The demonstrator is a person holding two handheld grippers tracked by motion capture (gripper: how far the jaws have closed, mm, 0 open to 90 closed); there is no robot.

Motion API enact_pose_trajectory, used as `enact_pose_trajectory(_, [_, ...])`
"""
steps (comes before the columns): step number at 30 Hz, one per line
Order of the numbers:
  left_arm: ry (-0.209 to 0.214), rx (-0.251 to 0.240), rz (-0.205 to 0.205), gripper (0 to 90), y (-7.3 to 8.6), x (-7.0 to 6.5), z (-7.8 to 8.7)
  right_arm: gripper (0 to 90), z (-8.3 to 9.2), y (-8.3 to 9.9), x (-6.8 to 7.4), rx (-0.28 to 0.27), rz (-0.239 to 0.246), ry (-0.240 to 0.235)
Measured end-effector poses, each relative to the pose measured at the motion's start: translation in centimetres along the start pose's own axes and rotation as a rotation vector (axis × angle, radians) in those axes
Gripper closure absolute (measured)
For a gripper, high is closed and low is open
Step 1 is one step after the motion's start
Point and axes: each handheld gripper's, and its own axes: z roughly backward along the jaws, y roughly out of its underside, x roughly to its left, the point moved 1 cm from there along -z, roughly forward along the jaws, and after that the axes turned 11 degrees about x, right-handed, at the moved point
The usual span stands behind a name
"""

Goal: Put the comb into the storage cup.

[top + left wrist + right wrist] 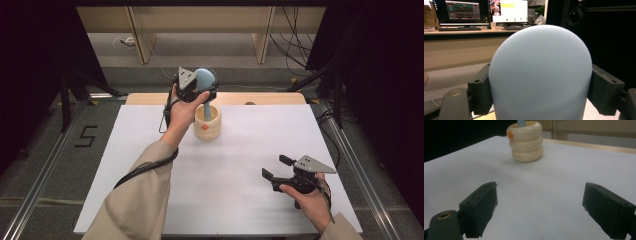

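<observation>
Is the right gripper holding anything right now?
No, the right gripper has its jaws wide apart over the bare white table.

I see a big white table (240, 165) in the middle. At 12 o'clock, past its far edge, stand pale wooden legs (142, 40). At 9 o'clock a black number five (86, 136) is marked on the grey floor. In the left gripper view, two bright screens (464, 11) glow at 11 o'clock.
</observation>
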Motion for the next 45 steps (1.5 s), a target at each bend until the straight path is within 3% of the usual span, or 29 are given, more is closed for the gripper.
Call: enact_pose_trajectory(45, [-0.019, 0.030, 0.015, 19.7, 1.4, 0.5, -0.7, 13.4, 0.1, -0.1, 0.1, -0.007, 0.009, -0.005])
